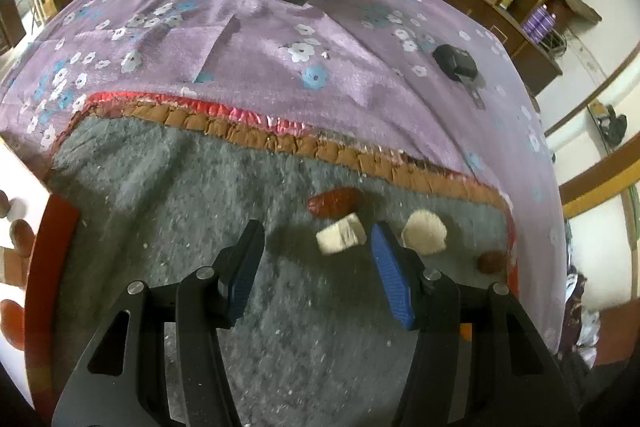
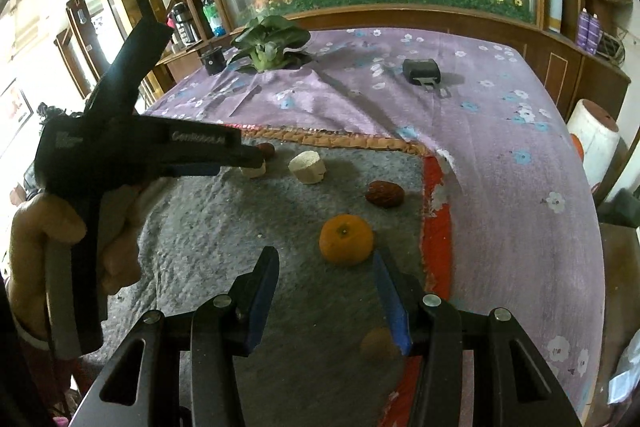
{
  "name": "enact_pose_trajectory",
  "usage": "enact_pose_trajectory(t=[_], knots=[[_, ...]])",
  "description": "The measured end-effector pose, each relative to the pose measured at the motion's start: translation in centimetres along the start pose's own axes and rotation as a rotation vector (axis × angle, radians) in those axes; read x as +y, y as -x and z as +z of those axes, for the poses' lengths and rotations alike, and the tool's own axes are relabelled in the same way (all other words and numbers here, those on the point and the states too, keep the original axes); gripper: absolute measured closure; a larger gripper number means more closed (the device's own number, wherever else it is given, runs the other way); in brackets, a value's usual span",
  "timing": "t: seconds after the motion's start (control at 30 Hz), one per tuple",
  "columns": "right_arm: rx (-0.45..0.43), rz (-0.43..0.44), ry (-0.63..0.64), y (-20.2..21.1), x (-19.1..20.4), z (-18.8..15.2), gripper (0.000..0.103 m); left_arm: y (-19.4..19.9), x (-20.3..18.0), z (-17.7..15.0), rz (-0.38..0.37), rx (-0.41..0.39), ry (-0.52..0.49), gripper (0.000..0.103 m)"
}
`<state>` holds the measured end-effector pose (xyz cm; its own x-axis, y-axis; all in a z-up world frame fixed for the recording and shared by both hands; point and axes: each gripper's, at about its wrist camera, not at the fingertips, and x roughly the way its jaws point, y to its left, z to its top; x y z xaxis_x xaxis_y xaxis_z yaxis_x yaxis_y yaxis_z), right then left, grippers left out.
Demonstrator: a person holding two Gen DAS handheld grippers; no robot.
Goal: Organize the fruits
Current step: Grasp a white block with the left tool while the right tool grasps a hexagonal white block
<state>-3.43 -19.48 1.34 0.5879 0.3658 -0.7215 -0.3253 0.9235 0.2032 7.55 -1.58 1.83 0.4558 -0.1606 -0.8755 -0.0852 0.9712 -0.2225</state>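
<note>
On the grey mat [image 1: 200,179] my left gripper [image 1: 316,231] stands open. A pale cut fruit chunk [image 1: 341,235] lies between its fingertips, closer to the right pad, and nothing presses on it. Just beyond lies a long red fruit [image 1: 334,203], with a second pale chunk [image 1: 424,237] and a brown date [image 1: 491,261] to the right. In the right wrist view my right gripper [image 2: 325,259] is open, low over the mat, with an orange mandarin [image 2: 346,239] right at its fingertips. A hand [image 2: 112,239] holds the left gripper [image 2: 252,163] over its chunk [image 2: 254,171]. A date [image 2: 385,193] lies further back.
A red plate rim [image 1: 48,267] with brown fruits [image 1: 20,231] shows at the left edge. On the purple floral cloth [image 2: 500,147] sit a leafy green vegetable [image 2: 272,43], a black box [image 2: 420,69] and a small black pot [image 2: 212,61]. A tan round piece [image 2: 378,343] lies under my right finger.
</note>
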Motion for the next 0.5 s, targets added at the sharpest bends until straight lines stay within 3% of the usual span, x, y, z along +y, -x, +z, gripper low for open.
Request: enact_pose_trajectory(t=[0.23,0.33,0.37,0.4,0.5], knots=[[0.007,0.006,-0.003,-0.4,-0.1,0.3,0.055,-0.8,-0.4,0.1,0.017,0.009,-0.003,0.048],[0.002,0.011,-0.004,-0.5,0.0,0.5,0.055,-0.7,-0.2,0.0,0.014,-0.005,0.003,0.062],[0.002,0.012,-0.003,-0.6,0.0,0.7,0.055,-0.7,-0.2,0.2,-0.014,-0.004,0.002,0.075],[0.002,0.013,-0.003,-0.6,0.1,0.8,0.055,-0.8,-0.1,0.3,-0.048,0.013,0.002,0.079],[0.002,0.023,-0.003,-0.8,0.1,1.4,0.055,-0.7,-0.4,0.3,-0.035,0.021,-0.022,0.079]])
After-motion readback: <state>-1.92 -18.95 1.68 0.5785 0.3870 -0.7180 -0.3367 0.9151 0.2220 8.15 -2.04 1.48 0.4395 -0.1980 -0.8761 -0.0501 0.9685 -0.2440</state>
